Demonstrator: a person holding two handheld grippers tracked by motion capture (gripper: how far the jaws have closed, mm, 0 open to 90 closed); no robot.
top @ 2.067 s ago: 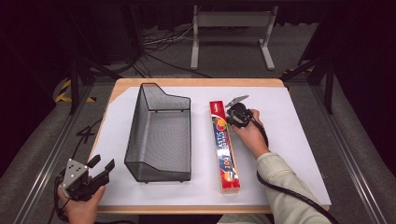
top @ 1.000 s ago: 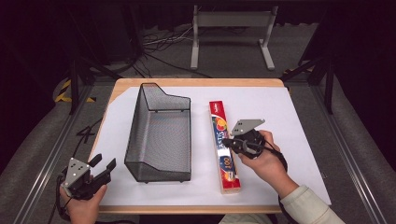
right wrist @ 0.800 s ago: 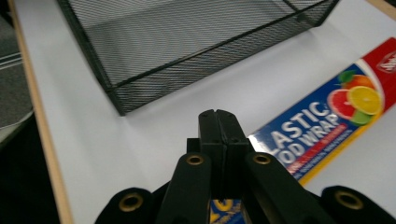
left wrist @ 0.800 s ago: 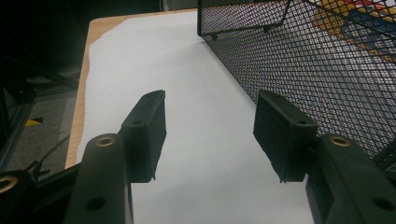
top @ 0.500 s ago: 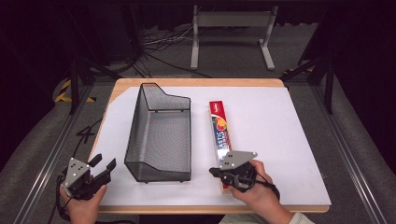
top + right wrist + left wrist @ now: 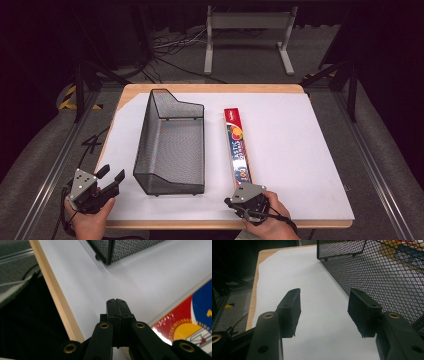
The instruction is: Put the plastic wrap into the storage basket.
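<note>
Long box [image 6: 237, 148] flat on the counter [image 6: 300, 150], long way running from near edge to far edge, red end pointing away. Near end of box just beside the right tool [image 6: 231, 202], a little to its far side in the high view; in the right gripper view, box corner [image 6: 186, 326] low and to the right of the black jaws. Right tool [image 6: 116, 305] pressed tight together, pinching nothing, low over white counter near the wooden edge.

Wire basket [image 6: 172, 145] standing open side up, nothing inside, left of the box and apart from it. Basket corner [image 6: 107, 252] ahead of the right tool.

Left tool [image 6: 111, 179] spread wide, nothing between, at the near left corner. Basket wall [image 6: 382, 277] just to its right.
</note>
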